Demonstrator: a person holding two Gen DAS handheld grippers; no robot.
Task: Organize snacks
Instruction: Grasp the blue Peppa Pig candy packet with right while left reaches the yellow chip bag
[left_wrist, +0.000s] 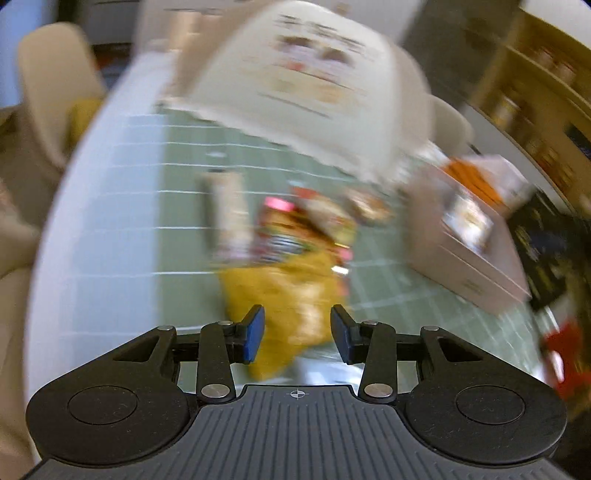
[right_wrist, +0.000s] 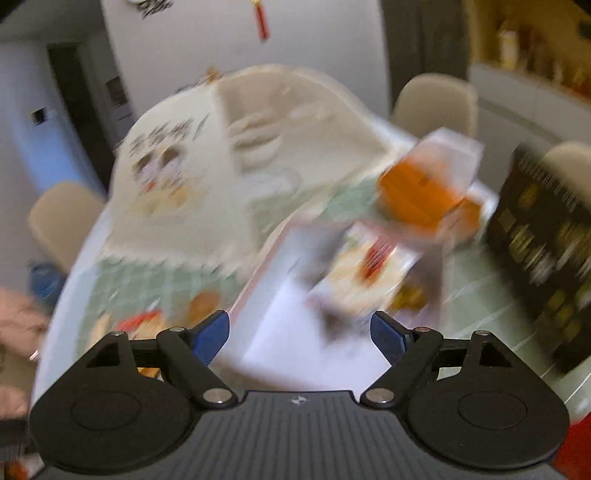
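The yellow snack bag (left_wrist: 291, 295) lies on the green-tiled table (left_wrist: 177, 206), nearest of a loose pile, with the left gripper (left_wrist: 297, 334) hanging just above its near end, jaws released and apart, the blue pads not visibly pressing on it. It looks like a light, crinkly pouch, soft and air-filled, likely slippery film; pinching a flat sealed edge or corner should hold better than squeezing the puffed middle, which could crush what is inside. Just beyond it sit a red-and-pink packet (left_wrist: 295, 229) and a pale tube-shaped pack (left_wrist: 227, 214), both blurred. A big white bag (left_wrist: 303, 81) with a printed face stands at the far side. To the right is an open pale cardboard box (left_wrist: 469, 254); a printed packet (right_wrist: 365, 266) lies in it and an orange-and-clear pack (right_wrist: 428, 184) rests at its far rim, though blur hides how they touch. A black printed box (right_wrist: 546, 243) stands farther right. The right gripper (right_wrist: 299, 339) hovers over that cardboard box, jaws wide and holding nothing.
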